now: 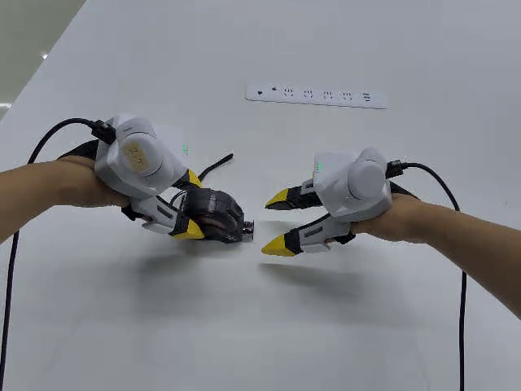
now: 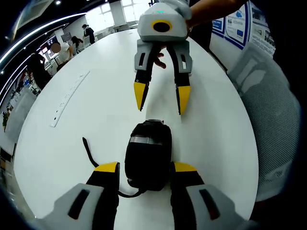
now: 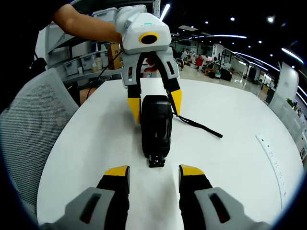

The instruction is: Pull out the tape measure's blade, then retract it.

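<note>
Two grippers face each other: the left gripper [image 1: 191,204] clamps the tape measure [image 1: 216,217], whose long axis points at the right gripper [image 1: 278,221], its jaws apart.

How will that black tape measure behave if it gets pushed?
The tape measure looks compact and rigid, probably heavy for its size. It may slide easily on the smooth table; its thin strap looks floppy.
</note>
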